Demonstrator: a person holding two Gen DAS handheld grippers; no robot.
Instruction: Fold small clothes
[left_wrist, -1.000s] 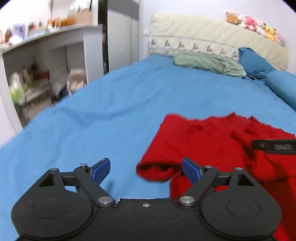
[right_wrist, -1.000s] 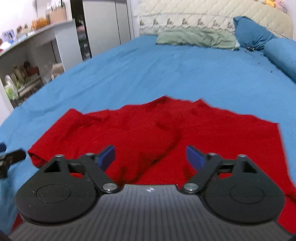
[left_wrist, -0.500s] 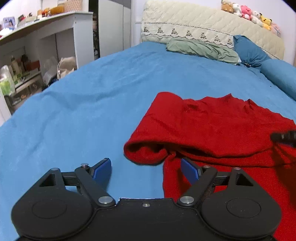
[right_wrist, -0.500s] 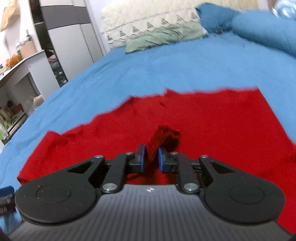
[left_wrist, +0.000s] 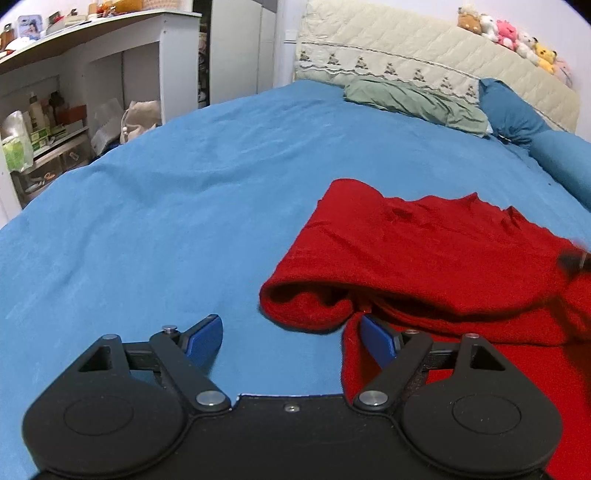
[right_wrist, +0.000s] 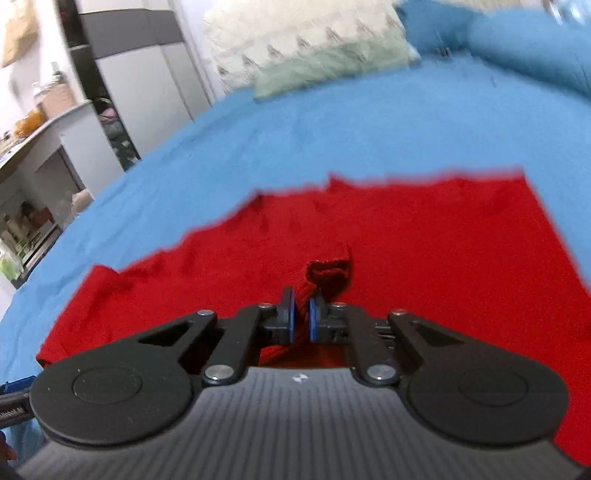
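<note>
Right tool: the right tool (right_wrist: 300, 320) has its blue pads pinched together on a bunched ridge of the red knitted garment (right_wrist: 424, 251), lifting it slightly.
Left tool: the left tool (left_wrist: 291, 338) has its fingers spread wide apart, gripping nothing; its right pad sits at the garment's edge, beside a rolled sleeve end.
Garment: red knitted garment (left_wrist: 424, 258) lies spread on the bed, toward its near edge.
Bed: blue sheet (left_wrist: 166, 206); green pillow (left_wrist: 413, 101) and beige quilted headboard (left_wrist: 424, 51) at the far edge.
</note>
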